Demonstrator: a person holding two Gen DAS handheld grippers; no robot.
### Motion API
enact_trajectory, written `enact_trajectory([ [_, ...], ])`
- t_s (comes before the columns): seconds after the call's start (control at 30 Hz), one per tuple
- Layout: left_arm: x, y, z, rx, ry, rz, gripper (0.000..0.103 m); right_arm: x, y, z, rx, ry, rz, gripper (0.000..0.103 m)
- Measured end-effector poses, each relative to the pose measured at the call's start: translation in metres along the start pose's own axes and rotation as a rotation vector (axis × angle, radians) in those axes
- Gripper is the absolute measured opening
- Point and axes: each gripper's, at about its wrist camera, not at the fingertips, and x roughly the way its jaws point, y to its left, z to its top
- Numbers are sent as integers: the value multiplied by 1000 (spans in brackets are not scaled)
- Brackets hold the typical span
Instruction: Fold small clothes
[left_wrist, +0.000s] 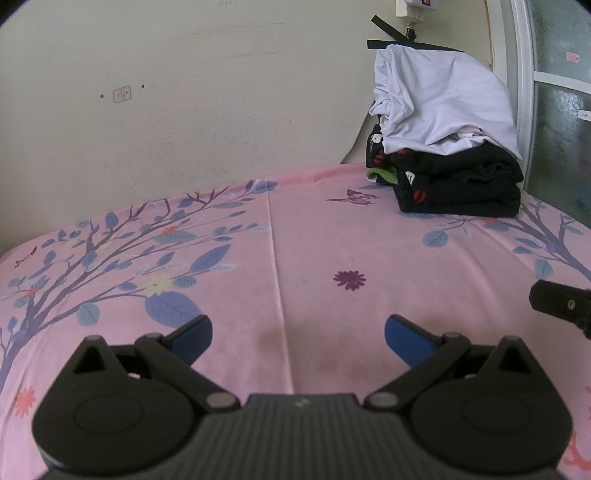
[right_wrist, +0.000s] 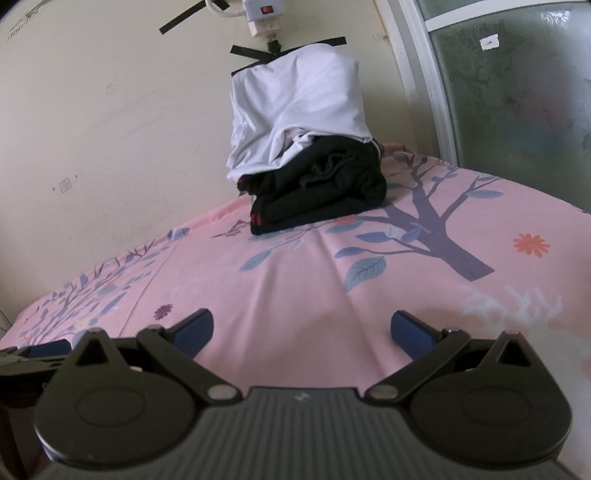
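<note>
Both left gripper (left_wrist: 298, 338) and right gripper (right_wrist: 301, 332) gape wide, empty; clothes pile (left_wrist: 447, 147) lies well ahead on the bed

White garment (left_wrist: 443, 99) draped over whatever props it, green cloth (left_wrist: 384, 175) mostly hidden behind black stack (left_wrist: 458, 184)

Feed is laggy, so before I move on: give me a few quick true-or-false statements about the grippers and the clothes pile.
1. Both the left gripper and the right gripper are open and hold nothing. True.
2. A white garment lies on top of the pile. True.
3. The black clothes are spread flat across the bed. False: they sit folded in a stack near the wall.
4. The pink sheet between the left gripper's fingers holds a sock. False: only bare sheet shows there.
</note>
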Motion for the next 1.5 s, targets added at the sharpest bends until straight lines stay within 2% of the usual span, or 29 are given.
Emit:
enact_trajectory([
  [1.5, -2, -1, -1, 22, -16, 29, 103, -1, -1, 2, 6, -14, 3, 97],
])
